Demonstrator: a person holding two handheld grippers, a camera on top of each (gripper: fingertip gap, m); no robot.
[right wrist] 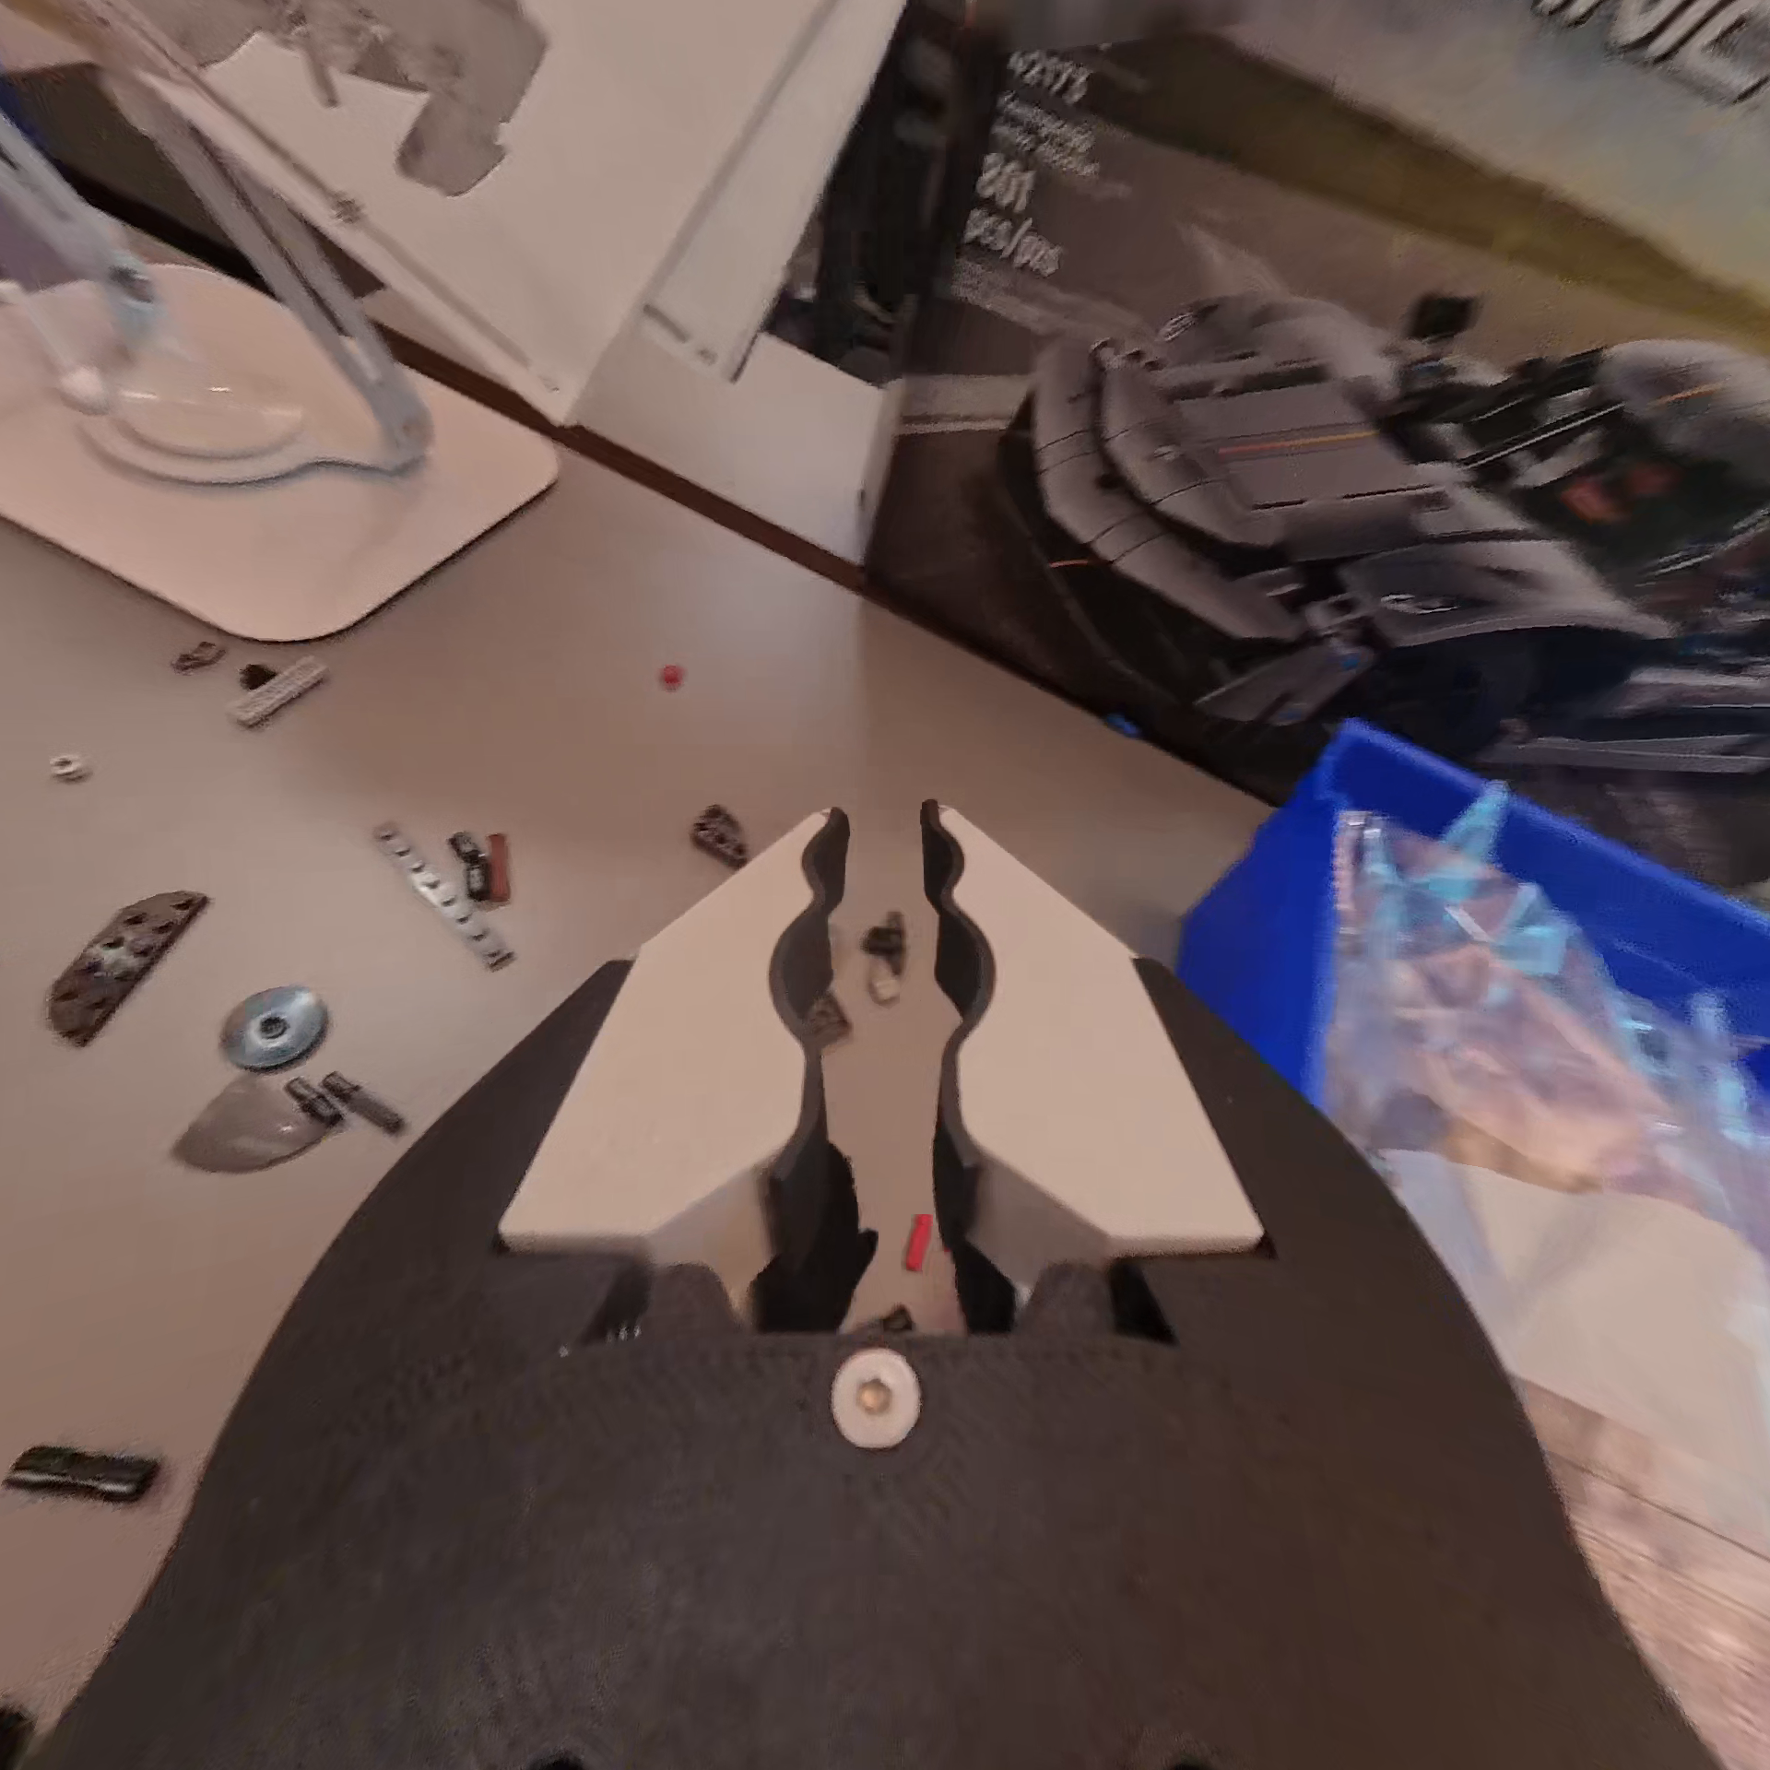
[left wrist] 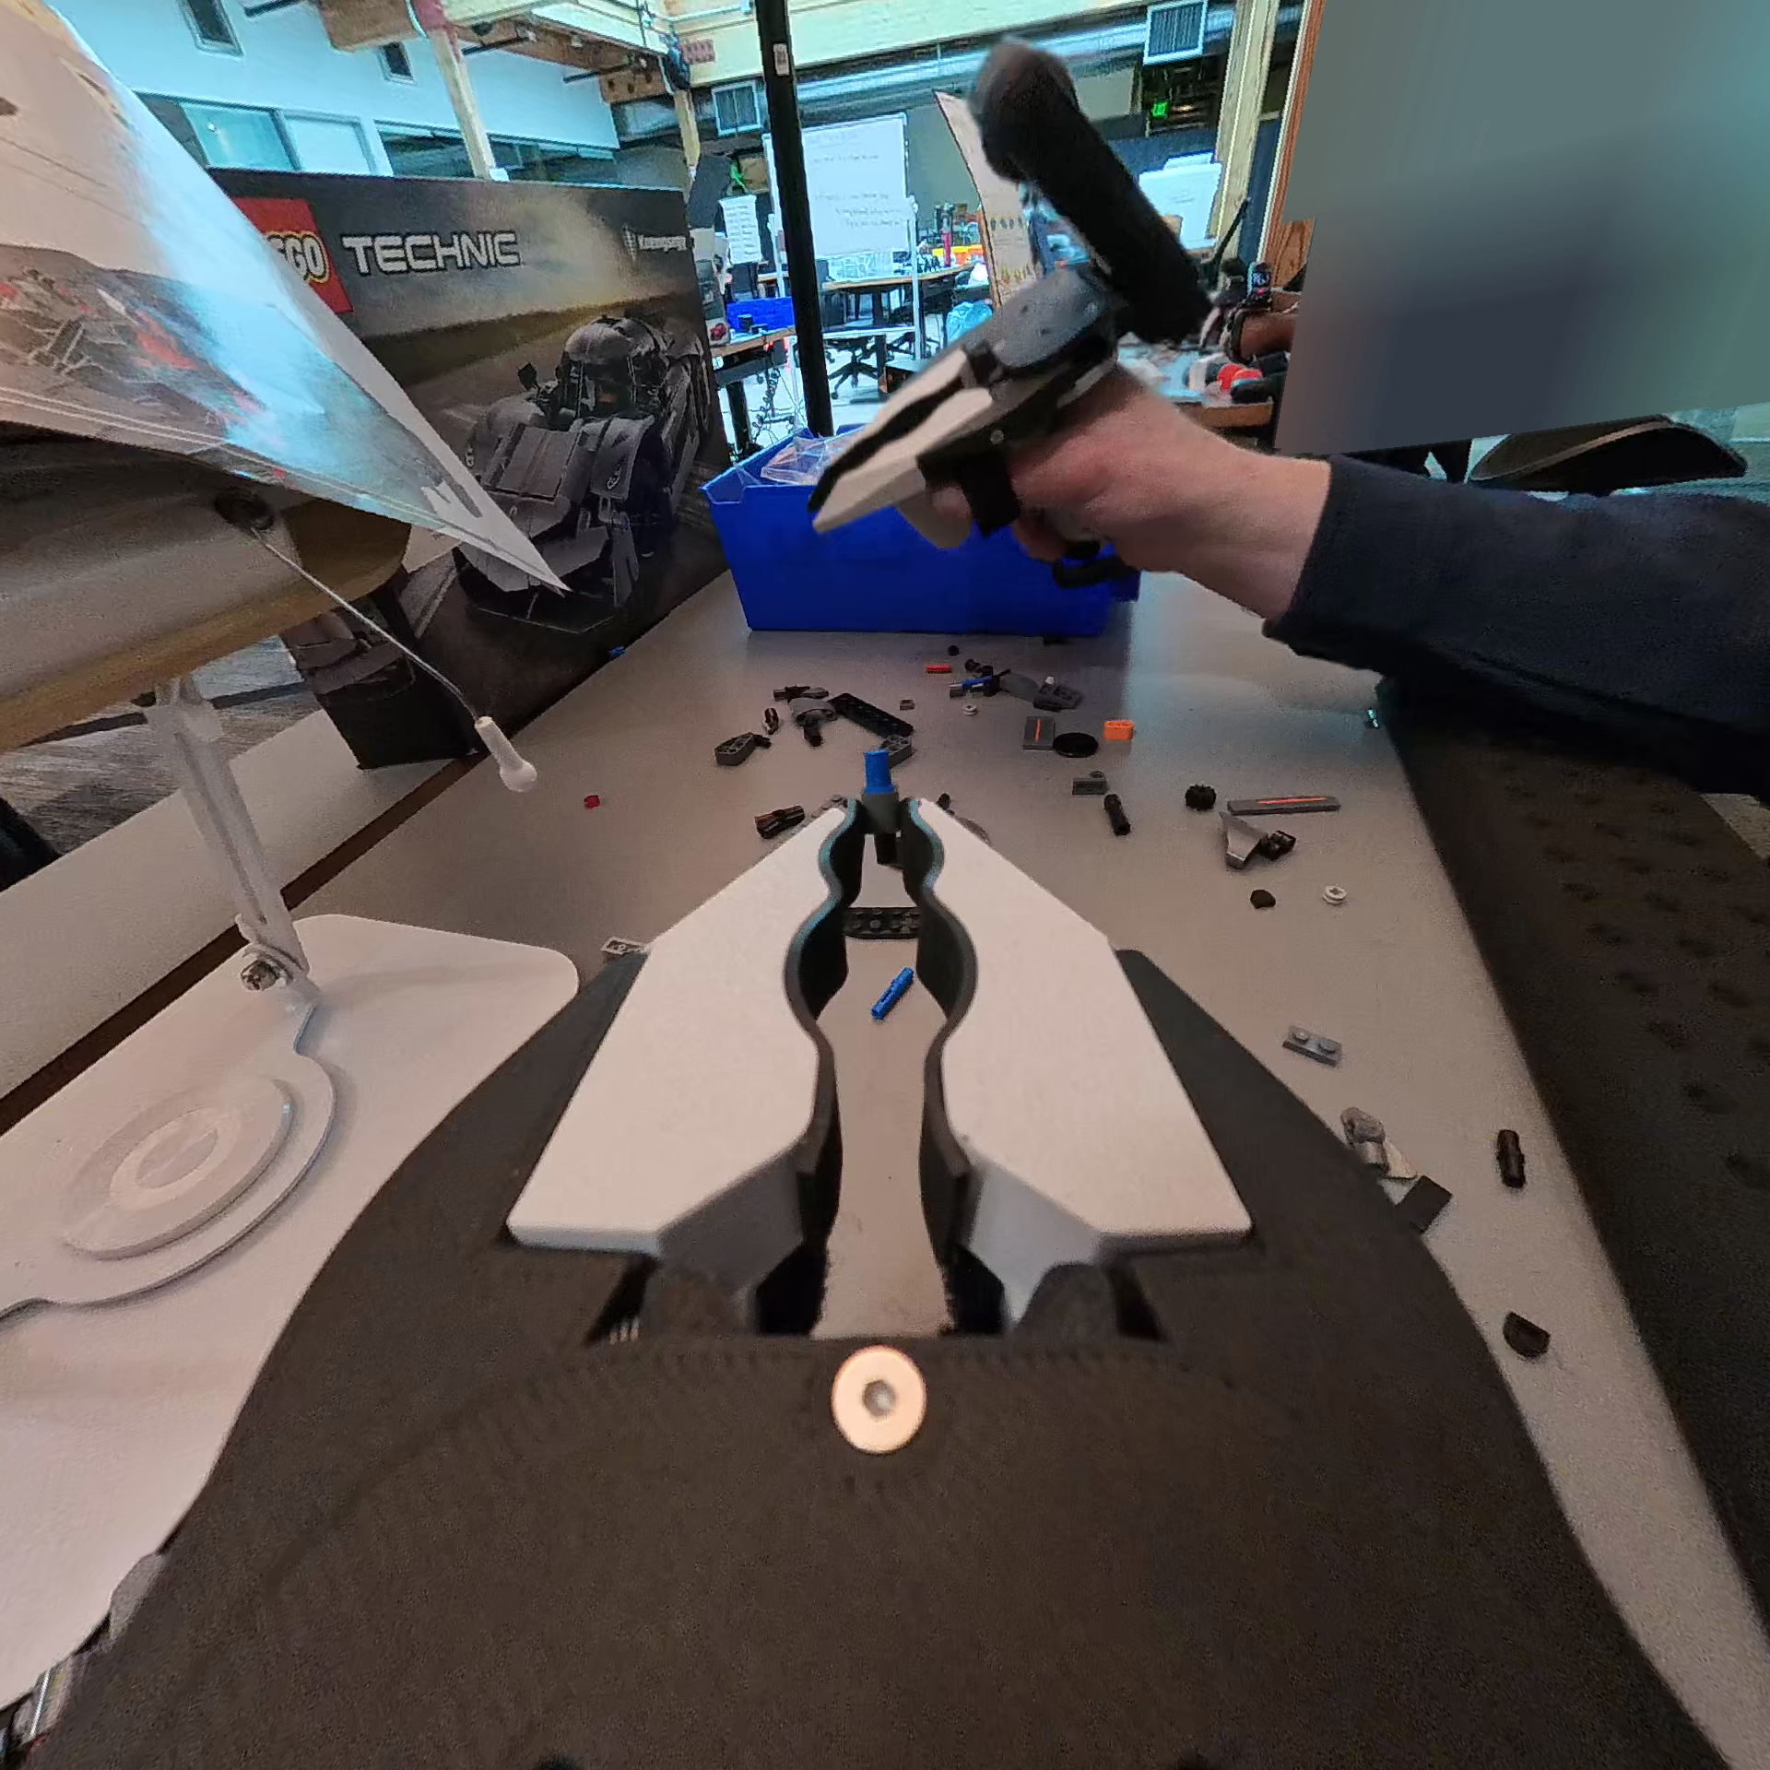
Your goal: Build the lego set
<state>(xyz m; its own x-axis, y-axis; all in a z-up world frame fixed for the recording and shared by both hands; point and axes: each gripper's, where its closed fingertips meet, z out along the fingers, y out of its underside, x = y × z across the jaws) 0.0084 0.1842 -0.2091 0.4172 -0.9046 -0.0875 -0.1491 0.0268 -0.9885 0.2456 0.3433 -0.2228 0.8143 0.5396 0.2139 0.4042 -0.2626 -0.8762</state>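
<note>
A: Left gripper [left wrist: 881, 814]?
B: Clamped on a small grey piece with a blue peg [left wrist: 878, 787], above the table [left wrist: 623, 843].
A: Right gripper [right wrist: 885, 814]?
B: Fingers slightly parted, empty — raised near the blue bin [right wrist: 1255, 919]. Loose pieces [right wrist: 450, 886] lay scattered; table's middle stayed freest.

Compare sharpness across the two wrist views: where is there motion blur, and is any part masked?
Left wrist view: the left gripper, the small grey and blue piece it holds and the table parts are crisp; the right gripper in the air is smeared, and a flat mosaic patch fills the upper right. Right wrist view: blurred throughout, most on the box and blue bin; its own fingers stay fairly sharp.
</note>
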